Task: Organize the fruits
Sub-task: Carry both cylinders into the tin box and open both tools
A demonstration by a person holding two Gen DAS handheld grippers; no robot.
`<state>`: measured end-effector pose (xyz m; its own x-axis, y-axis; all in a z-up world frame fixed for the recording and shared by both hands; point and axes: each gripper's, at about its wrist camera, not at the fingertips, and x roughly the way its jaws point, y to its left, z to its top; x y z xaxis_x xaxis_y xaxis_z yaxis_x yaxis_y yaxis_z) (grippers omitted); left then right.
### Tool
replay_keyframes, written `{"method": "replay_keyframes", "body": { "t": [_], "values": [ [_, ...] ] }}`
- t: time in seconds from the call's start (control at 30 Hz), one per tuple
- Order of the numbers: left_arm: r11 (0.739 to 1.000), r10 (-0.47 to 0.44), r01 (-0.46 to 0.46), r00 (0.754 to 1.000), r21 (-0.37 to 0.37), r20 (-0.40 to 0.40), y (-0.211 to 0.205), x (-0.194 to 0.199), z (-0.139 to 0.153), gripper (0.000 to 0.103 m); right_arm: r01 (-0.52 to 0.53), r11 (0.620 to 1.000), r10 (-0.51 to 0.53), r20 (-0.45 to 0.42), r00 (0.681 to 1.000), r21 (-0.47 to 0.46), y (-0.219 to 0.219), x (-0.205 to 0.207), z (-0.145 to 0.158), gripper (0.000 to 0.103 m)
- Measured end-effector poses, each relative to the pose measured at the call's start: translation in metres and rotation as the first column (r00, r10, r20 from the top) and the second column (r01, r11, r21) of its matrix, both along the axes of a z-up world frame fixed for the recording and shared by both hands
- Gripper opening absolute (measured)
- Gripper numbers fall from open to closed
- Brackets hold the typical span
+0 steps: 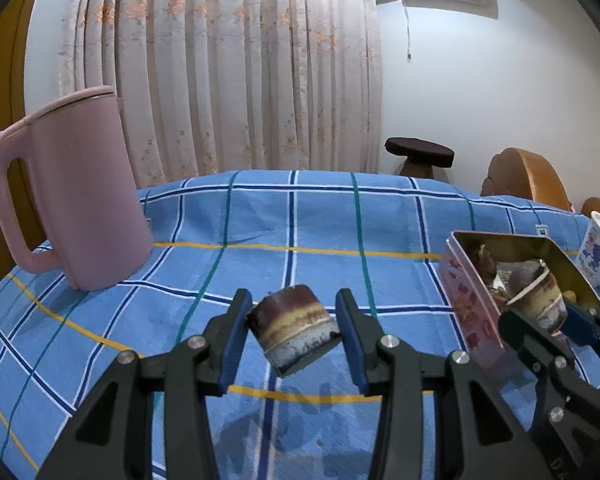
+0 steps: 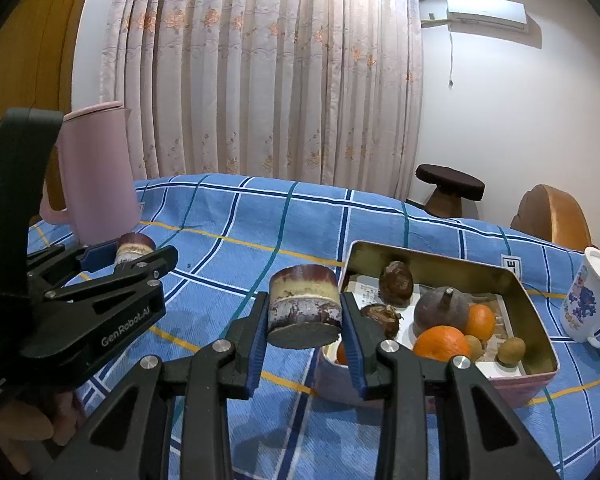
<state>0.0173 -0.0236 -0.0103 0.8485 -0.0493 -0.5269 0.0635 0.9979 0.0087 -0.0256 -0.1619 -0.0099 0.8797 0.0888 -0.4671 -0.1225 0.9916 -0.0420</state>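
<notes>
My left gripper [image 1: 294, 330] is shut on a short sugarcane piece [image 1: 294, 328], held tilted above the blue checked tablecloth [image 1: 300, 224]. It also shows in the right wrist view [image 2: 132, 254], at the left. My right gripper [image 2: 304, 320] is shut on a second sugarcane piece [image 2: 304, 306], held upright beside the left edge of a rectangular tin box [image 2: 540, 332]. The tin holds oranges [image 2: 440, 342], a dark round mangosteen [image 2: 440, 308], brown bulbs [image 2: 396, 282] and small brown fruits [image 2: 510, 348]. The tin [image 1: 464, 300] and right gripper [image 1: 556, 312] show at the right of the left wrist view.
A pink jug [image 1: 80, 192] stands at the table's far left. A white flowered mug [image 2: 588, 300] stands right of the tin. Curtains, a dark stool [image 2: 448, 184] and a wooden chair [image 2: 552, 216] lie beyond the table.
</notes>
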Motion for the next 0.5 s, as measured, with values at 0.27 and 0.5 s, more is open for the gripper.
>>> {"method": "replay_keyframes", "body": {
  "t": [0.27, 0.5],
  "values": [
    [0.997, -0.07, 0.069, 0.998, -0.028, -0.001, -0.02, -0.013, 0.0, 0.045, 0.017, 1.0, -0.017, 0.009, 1.0, -0.001, -0.026, -0.012, 0.0, 0.036],
    [0.988, -0.147, 0.148, 0.989, -0.035, 0.01, -0.056, -0.025, 0.005, 0.045, 0.095, 0.995, -0.095, 0.029, 0.995, -0.016, -0.063, -0.024, 0.001, 0.036]
  ]
}}
